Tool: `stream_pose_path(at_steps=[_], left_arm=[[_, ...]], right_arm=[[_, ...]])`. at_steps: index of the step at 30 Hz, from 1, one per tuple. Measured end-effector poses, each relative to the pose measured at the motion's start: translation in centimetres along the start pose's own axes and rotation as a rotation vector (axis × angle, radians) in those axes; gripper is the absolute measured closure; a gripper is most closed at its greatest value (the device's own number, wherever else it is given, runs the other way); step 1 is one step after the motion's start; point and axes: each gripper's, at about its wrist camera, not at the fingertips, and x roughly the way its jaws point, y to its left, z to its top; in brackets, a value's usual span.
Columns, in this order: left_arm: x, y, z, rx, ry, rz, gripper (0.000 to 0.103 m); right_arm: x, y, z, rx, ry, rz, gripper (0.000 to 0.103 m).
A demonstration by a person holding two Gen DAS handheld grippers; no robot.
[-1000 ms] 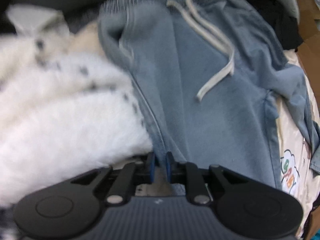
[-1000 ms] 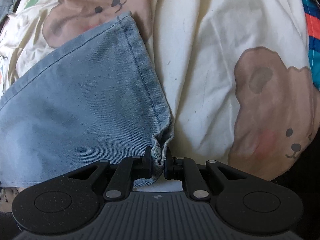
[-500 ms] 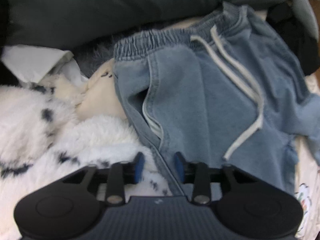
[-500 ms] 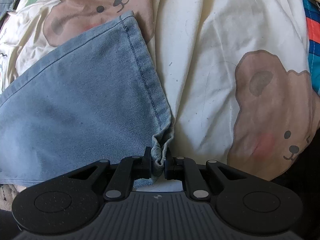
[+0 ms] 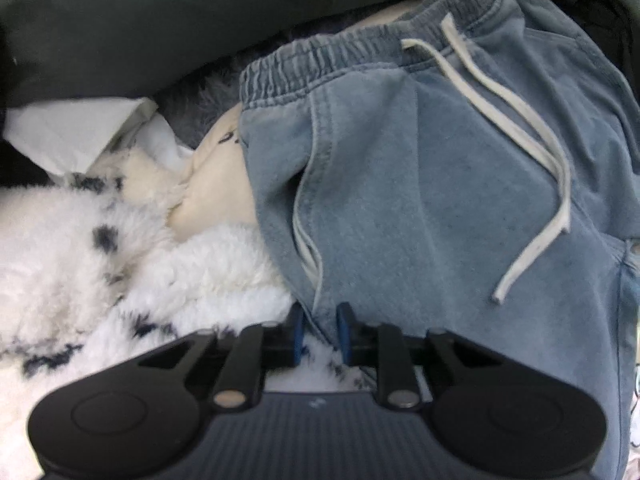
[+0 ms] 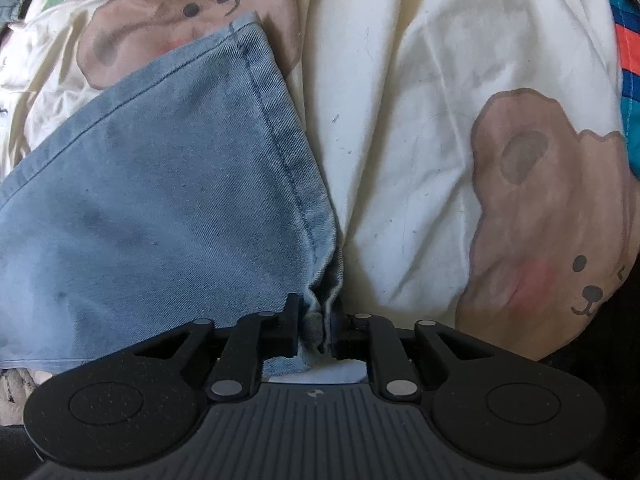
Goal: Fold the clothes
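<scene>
right wrist: right gripper (image 6: 316, 330) around denim hem (image 6: 320, 276)

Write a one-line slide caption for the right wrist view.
Right gripper pinching the hem corner of blue denim trousers over a bear-print sheet.

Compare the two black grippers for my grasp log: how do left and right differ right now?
The left gripper stands slightly open around the side seam of the light-blue denim drawstring shorts; the right gripper is shut, bunching a leg hem corner. Left faces the waistband, right the bear-print sheet. Both meet denim.
</scene>
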Motion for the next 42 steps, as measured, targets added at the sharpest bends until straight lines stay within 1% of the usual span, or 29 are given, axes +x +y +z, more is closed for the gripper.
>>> stream_pose_path(at_steps=[1, 2, 4, 6, 7, 9, 12, 14, 17, 20, 22, 26, 31, 32, 34, 36, 37, 38, 39, 40, 41, 42], left_arm=[[-0.6, -0.1, 0.0, 0.004, -0.003, 0.003, 0.076], [-1.3, -0.3, 0.0, 0.007, -0.01, 0.004, 0.073], [-2.7, -0.6, 0.1, 0.018, -0.03, 0.006, 0.07], [-4.4, -1.1, 0.2, 0.04, -0.06, 0.008, 0.066], [-5.2, -1.4, 0.3, 0.052, -0.076, 0.008, 0.064], [-5.5, -2.8, 0.5, 0.078, -0.093, -0.021, 0.063], [-6.1, -5.0, 0.9, 0.117, -0.118, -0.064, 0.063], [-6.4, -6.4, 1.1, 0.143, -0.135, -0.093, 0.063], [-6.6, -8.8, 1.2, 0.186, -0.153, -0.138, 0.063], [-5.6, -12.3, 0.7, 0.258, -0.144, -0.192, 0.064], [-4.8, -14.5, 0.2, 0.304, -0.133, -0.224, 0.064], [-3.0, -18.2, -0.9, 0.374, -0.098, -0.266, 0.069], [-1.1, -21.6, -2.4, 0.456, -0.059, -0.291, 0.072], [-0.8, -22.1, -2.6, 0.472, -0.056, -0.289, 0.075], [-0.2, -23.0, -3.0, 0.496, -0.052, -0.289, 0.081], [0.3, -23.6, -3.2, 0.507, -0.045, -0.298, 0.082], [0.5, -23.9, -3.3, 0.512, -0.041, -0.3, 0.085], [0.7, -24.0, -3.3, 0.517, -0.04, -0.303, 0.086], [0.8, -24.2, -3.3, 0.523, -0.039, -0.305, 0.087], [0.7, -24.3, -3.3, 0.529, -0.041, -0.305, 0.088], [0.7, -24.4, -3.3, 0.534, -0.044, -0.307, 0.089], [0.6, -24.4, -3.3, 0.539, -0.047, -0.309, 0.089]], right_arm=[[-0.4, -0.3, -0.1, 0.013, -0.006, 0.006, 0.073], [-0.7, -0.6, -0.1, 0.024, -0.014, 0.012, 0.072], [-1.7, -1.2, -0.3, 0.036, -0.047, 0.027, 0.072], [-2.9, -1.4, -0.4, 0.022, -0.098, 0.045, 0.071], [-3.6, -1.4, -0.3, 0.009, -0.129, 0.056, 0.069], [-4.8, -1.9, 0.6, -0.014, -0.196, 0.08, 0.066], [-6.2, -4.2, 1.4, -0.039, -0.296, 0.109, 0.064], [-6.2, -3.8, 2.4, -0.055, -0.333, 0.108, 0.061], [-4.3, -1.6, 4.3, -0.082, -0.373, 0.104, 0.06], [-3.5, -0.8, 5.3, -0.102, -0.401, 0.098, 0.06], [-4.0, -1.3, 5.1, -0.104, -0.412, 0.098, 0.06], [-3.5, -0.9, 5.6, -0.126, -0.435, 0.093, 0.06], [-3.1, -0.1, 6.1, -0.151, -0.459, 0.096, 0.06], [-3.0, 0.1, 6.1, -0.162, -0.465, 0.098, 0.06], [-2.5, 0.8, 6.5, -0.193, -0.454, 0.071, 0.06], [-1.9, 1.4, 6.8, -0.214, -0.441, 0.047, 0.06], [-1.6, 1.6, 7.0, -0.221, -0.438, 0.045, 0.06], [-1.4, 1.8, 7.2, -0.229, -0.436, 0.037, 0.06], [-1.2, 2.0, 7.2, -0.242, -0.437, 0.031, 0.064], [-1.2, 2.1, 7.2, -0.256, -0.44, 0.023, 0.071], [-1.3, 2.2, 7.2, -0.268, -0.441, 0.012, 0.075], [-1.4, 2.2, 7.2, -0.277, -0.442, 0.003, 0.083]])
